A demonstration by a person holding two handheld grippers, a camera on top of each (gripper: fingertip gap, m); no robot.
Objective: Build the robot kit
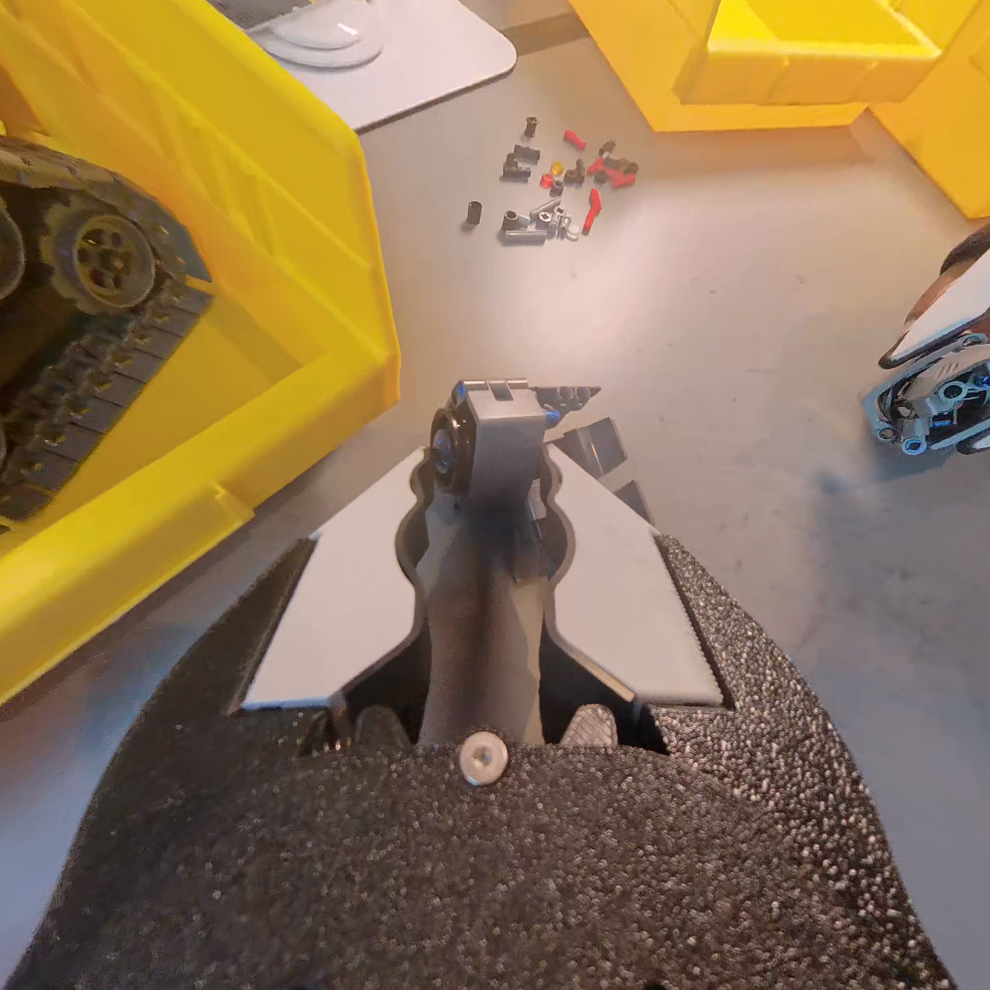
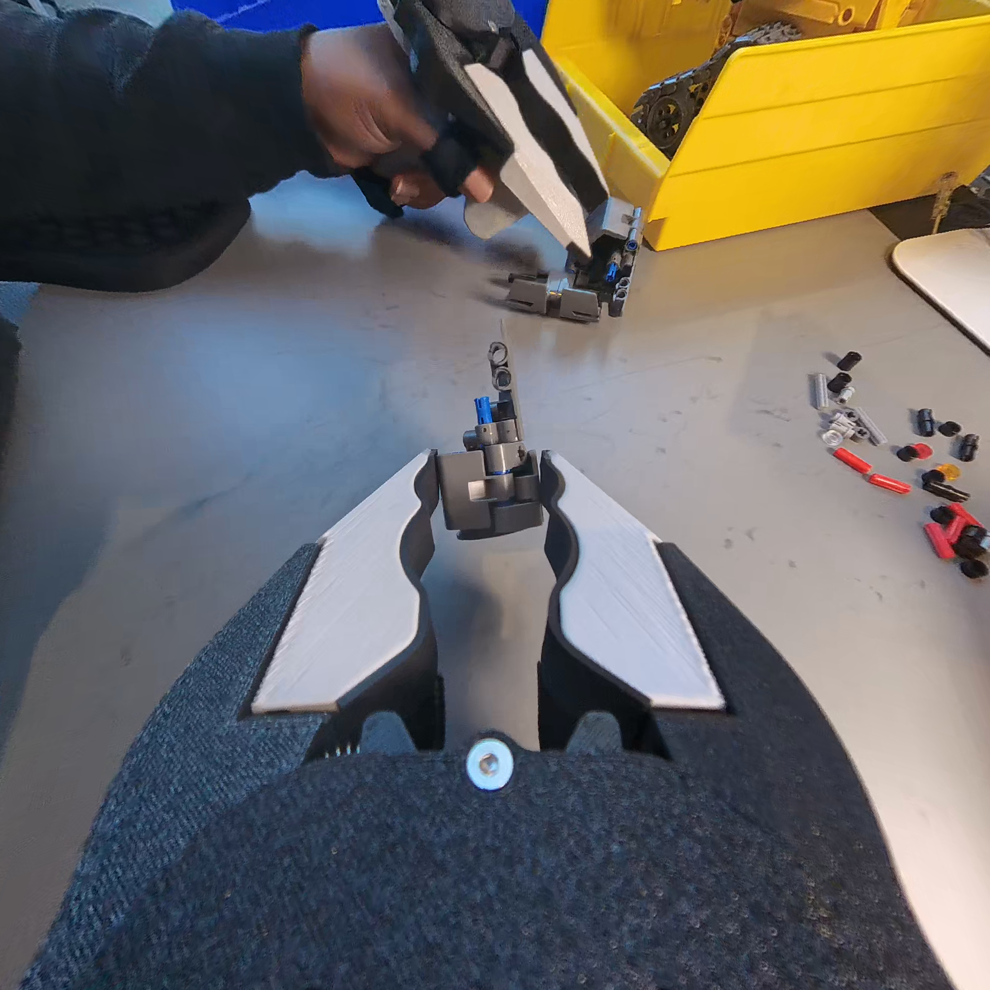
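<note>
The grey plastic brick assembly (image 1: 501,444) is pinched at its top block by the left tool (image 1: 490,471), with its lower end on the grey worktop (image 1: 696,332) just beside the yellow plastic bin (image 1: 257,225). A smaller grey brick subassembly with a blue pin (image 2: 490,477) is pinched in the right tool (image 2: 488,482), well apart from the bin. Loose red and black brick pieces (image 1: 562,187) lie farther from the bin.
</note>
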